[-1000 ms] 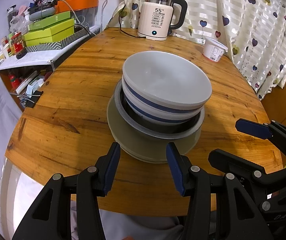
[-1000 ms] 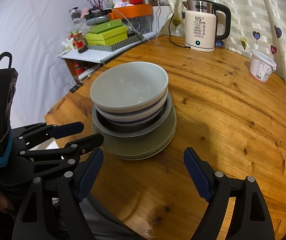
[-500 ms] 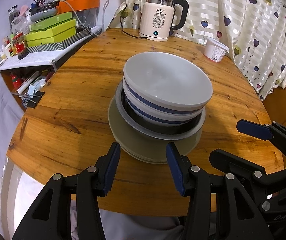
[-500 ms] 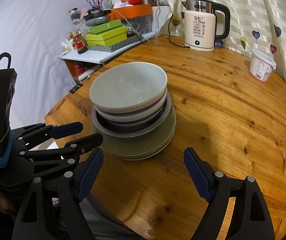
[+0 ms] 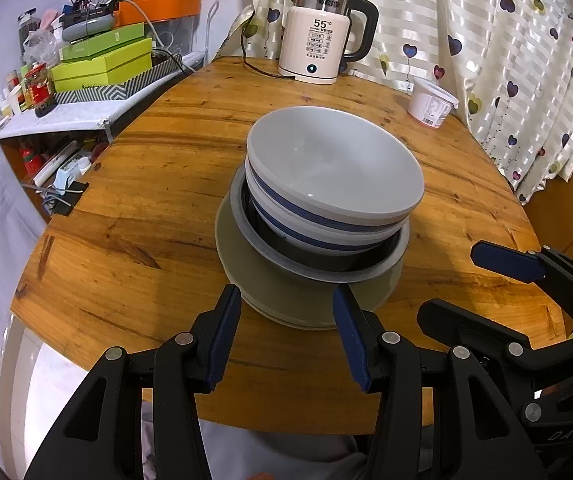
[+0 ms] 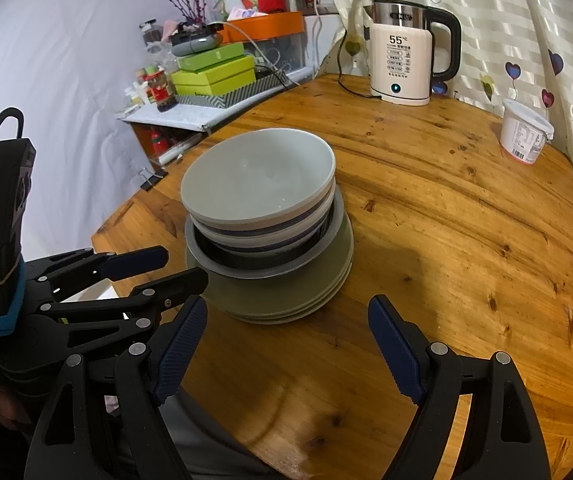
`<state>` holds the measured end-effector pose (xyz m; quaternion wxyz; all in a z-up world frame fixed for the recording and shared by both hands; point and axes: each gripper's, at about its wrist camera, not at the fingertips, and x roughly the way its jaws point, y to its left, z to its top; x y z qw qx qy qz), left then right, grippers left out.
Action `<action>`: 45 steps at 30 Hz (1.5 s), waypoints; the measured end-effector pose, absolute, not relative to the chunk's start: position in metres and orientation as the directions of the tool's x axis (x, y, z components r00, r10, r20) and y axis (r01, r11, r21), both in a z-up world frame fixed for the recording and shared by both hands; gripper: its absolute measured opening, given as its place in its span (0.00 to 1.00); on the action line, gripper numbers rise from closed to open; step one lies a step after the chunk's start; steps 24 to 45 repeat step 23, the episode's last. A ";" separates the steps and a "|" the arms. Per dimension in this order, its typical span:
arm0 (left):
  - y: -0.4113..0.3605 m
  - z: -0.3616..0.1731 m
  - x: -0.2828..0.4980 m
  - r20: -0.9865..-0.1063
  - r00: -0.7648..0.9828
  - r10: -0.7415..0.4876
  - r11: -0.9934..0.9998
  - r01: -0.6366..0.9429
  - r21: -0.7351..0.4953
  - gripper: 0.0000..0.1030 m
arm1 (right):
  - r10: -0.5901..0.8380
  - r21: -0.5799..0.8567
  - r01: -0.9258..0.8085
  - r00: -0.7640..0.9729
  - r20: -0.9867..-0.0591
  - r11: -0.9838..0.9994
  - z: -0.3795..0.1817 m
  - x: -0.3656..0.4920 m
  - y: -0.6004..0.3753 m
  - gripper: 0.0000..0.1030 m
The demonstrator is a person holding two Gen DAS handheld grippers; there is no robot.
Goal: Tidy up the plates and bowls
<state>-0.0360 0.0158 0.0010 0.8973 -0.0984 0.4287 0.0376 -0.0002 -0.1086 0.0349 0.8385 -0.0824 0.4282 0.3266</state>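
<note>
One stack stands mid-table: olive plates [image 5: 242, 276] [image 6: 326, 284] at the bottom, a grey-rimmed dark bowl [image 5: 243, 216] on them, blue-striped white bowls [image 5: 286, 218] inside it, and a pale grey bowl [image 5: 334, 164] [image 6: 258, 172] on top. My left gripper [image 5: 286, 300] [image 6: 180, 266] hovers open just short of the plates' near edge, nothing pressed between its blue pads. My right gripper [image 6: 286, 312] [image 5: 458, 280] stands wider open to the right of the left one, near the stack's front right, holding nothing.
The round wooden table [image 5: 146, 200] ends just under both grippers. A white kettle [image 5: 318, 48] and a white tub [image 5: 430, 104] stand at the far side by a curtain. A cluttered shelf with green boxes [image 5: 102, 64] lies to the left.
</note>
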 end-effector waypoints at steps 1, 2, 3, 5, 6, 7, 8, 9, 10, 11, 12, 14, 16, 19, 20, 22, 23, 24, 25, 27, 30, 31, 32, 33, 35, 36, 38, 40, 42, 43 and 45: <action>0.016 0.001 -0.036 -0.777 0.629 -0.016 0.978 -0.152 -0.143 0.48 | 0.477 0.141 -0.618 0.420 -0.772 0.773 0.035 0.000 -0.109 0.81; 0.016 0.001 -0.036 -0.777 0.630 -0.015 0.978 -0.153 -0.143 0.48 | 0.477 0.141 -0.618 0.420 -0.772 0.773 0.035 0.000 -0.109 0.81; 0.016 0.001 -0.036 -0.776 0.630 -0.015 0.978 -0.153 -0.143 0.48 | 0.478 0.142 -0.619 0.420 -0.771 0.773 0.035 0.000 -0.109 0.81; 0.016 0.001 -0.036 -0.777 0.630 -0.015 0.978 -0.152 -0.143 0.48 | 0.478 0.142 -0.619 0.420 -0.771 0.772 0.035 0.000 -0.109 0.81; 0.016 0.001 -0.036 -0.777 0.630 -0.015 0.978 -0.153 -0.142 0.48 | 0.479 0.142 -0.619 0.420 -0.771 0.772 0.035 0.000 -0.109 0.81; 0.016 0.001 -0.036 -0.777 0.630 -0.015 0.978 -0.152 -0.142 0.48 | 0.478 0.142 -0.619 0.420 -0.772 0.773 0.035 0.000 -0.109 0.81; 0.016 0.001 -0.036 -0.777 0.630 -0.016 0.978 -0.152 -0.143 0.48 | 0.478 0.143 -0.619 0.419 -0.772 0.773 0.035 0.000 -0.109 0.81; 0.016 0.001 -0.036 -0.777 0.630 -0.015 0.978 -0.152 -0.142 0.48 | 0.479 0.143 -0.619 0.419 -0.772 0.773 0.035 0.000 -0.108 0.81; 0.016 0.001 -0.036 -0.777 0.630 -0.015 0.978 -0.152 -0.142 0.48 | 0.478 0.142 -0.618 0.420 -0.772 0.773 0.035 0.000 -0.108 0.81; 0.016 0.001 -0.036 -0.777 0.630 -0.016 0.978 -0.152 -0.143 0.48 | 0.478 0.142 -0.618 0.420 -0.772 0.773 0.035 0.000 -0.109 0.81; 0.016 0.001 -0.036 -0.777 0.630 -0.016 0.978 -0.152 -0.143 0.48 | 0.478 0.143 -0.618 0.419 -0.772 0.773 0.035 0.000 -0.109 0.81; 0.016 0.002 -0.036 -0.775 0.632 -0.015 0.977 -0.154 -0.144 0.48 | 0.479 0.143 -0.619 0.420 -0.771 0.773 0.035 0.000 -0.109 0.81; 0.017 0.002 -0.036 -0.772 0.635 -0.014 0.977 -0.156 -0.146 0.48 | 0.479 0.143 -0.619 0.420 -0.771 0.772 0.035 0.000 -0.109 0.81; 0.018 0.003 -0.036 -0.771 0.636 -0.013 0.977 -0.157 -0.146 0.48 | 0.480 0.143 -0.620 0.419 -0.771 0.771 0.036 -0.001 -0.105 0.81; 0.018 0.003 -0.036 -0.772 0.636 -0.013 0.977 -0.157 -0.146 0.48 | 0.480 0.144 -0.620 0.419 -0.771 0.771 0.036 -0.001 -0.105 0.81; 0.018 0.003 -0.035 -0.773 0.635 -0.014 0.977 -0.157 -0.146 0.48 | 0.480 0.143 -0.620 0.419 -0.771 0.771 0.036 -0.001 -0.105 0.81; 0.018 0.003 -0.036 -0.773 0.635 -0.013 0.977 -0.157 -0.146 0.48 | 0.479 0.142 -0.620 0.419 -0.771 0.772 0.036 -0.001 -0.105 0.81; 0.018 0.003 -0.036 -0.773 0.635 -0.013 0.977 -0.157 -0.146 0.48 | 0.479 0.142 -0.620 0.419 -0.771 0.772 0.036 -0.001 -0.105 0.81; 0.018 0.003 -0.036 -0.773 0.635 -0.013 0.977 -0.157 -0.146 0.48 | 0.479 0.142 -0.620 0.419 -0.771 0.772 0.036 -0.001 -0.105 0.81; 0.018 0.003 -0.036 -0.773 0.635 -0.013 0.977 -0.157 -0.146 0.48 | 0.479 0.142 -0.620 0.419 -0.771 0.772 0.036 -0.001 -0.105 0.81; 0.018 0.003 -0.036 -0.773 0.635 -0.013 0.977 -0.157 -0.146 0.48 | 0.479 0.142 -0.620 0.419 -0.771 0.772 0.036 -0.001 -0.105 0.81; 0.018 0.003 -0.036 -0.773 0.635 -0.013 0.977 -0.157 -0.146 0.48 | 0.479 0.142 -0.620 0.419 -0.771 0.772 0.036 -0.001 -0.105 0.81; 0.018 0.003 -0.036 -0.773 0.635 -0.013 0.977 -0.157 -0.146 0.48 | 0.479 0.142 -0.620 0.419 -0.771 0.772 0.036 -0.001 -0.105 0.81; 0.018 0.003 -0.036 -0.773 0.635 -0.013 0.977 -0.157 -0.146 0.48 | 0.479 0.142 -0.620 0.419 -0.771 0.772 0.036 -0.001 -0.105 0.81; 0.018 0.003 -0.036 -0.773 0.635 -0.013 0.977 -0.157 -0.146 0.48 | 0.479 0.142 -0.620 0.419 -0.771 0.772 0.036 -0.001 -0.105 0.81; 0.018 0.003 -0.036 -0.773 0.635 -0.013 0.977 -0.157 -0.146 0.48 | 0.479 0.142 -0.620 0.419 -0.771 0.772 0.036 -0.001 -0.105 0.81; 0.018 0.003 -0.036 -0.773 0.635 -0.013 0.977 -0.157 -0.146 0.48 | 0.479 0.142 -0.620 0.419 -0.771 0.772 0.036 -0.001 -0.105 0.81; 0.018 0.003 -0.036 -0.773 0.635 -0.013 0.977 -0.157 -0.146 0.48 | 0.479 0.142 -0.620 0.419 -0.771 0.772 0.036 -0.001 -0.105 0.81; 0.018 0.003 -0.036 -0.773 0.635 -0.013 0.977 -0.157 -0.146 0.48 | 0.479 0.142 -0.620 0.419 -0.771 0.772 0.036 -0.001 -0.105 0.81; 0.018 0.003 -0.036 -0.773 0.635 -0.013 0.977 -0.157 -0.146 0.48 | 0.479 0.142 -0.620 0.419 -0.771 0.772 0.036 -0.001 -0.105 0.81; 0.018 0.003 -0.036 -0.773 0.635 -0.013 0.977 -0.157 -0.146 0.48 | 0.479 0.142 -0.620 0.419 -0.771 0.772 0.036 -0.001 -0.105 0.81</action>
